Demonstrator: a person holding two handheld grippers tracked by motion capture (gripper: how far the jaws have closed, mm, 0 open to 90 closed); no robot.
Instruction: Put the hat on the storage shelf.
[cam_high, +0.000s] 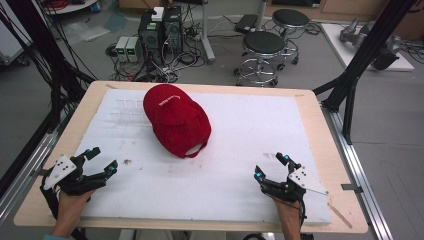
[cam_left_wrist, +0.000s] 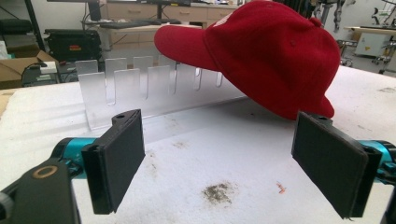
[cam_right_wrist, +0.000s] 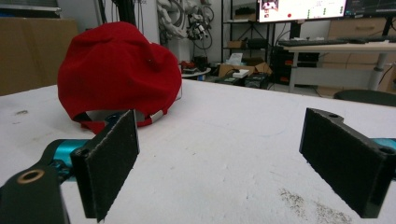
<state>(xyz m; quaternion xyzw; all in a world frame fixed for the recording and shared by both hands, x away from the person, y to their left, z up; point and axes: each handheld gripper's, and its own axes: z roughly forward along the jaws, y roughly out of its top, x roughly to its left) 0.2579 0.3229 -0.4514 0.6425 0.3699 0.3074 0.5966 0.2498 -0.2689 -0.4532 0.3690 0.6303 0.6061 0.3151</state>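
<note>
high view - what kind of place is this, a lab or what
Most likely a robotics lab or workshop: desktop computers with tangled cables sit on the floor, rolling stools stand behind the table, and black rig struts frame it.

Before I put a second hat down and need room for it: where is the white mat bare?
The mat is bare right of the red cap, out to its right edge, and along the near strip between the left gripper and right gripper. The far left is crowded: the cap leans on a clear slotted rack.
</note>
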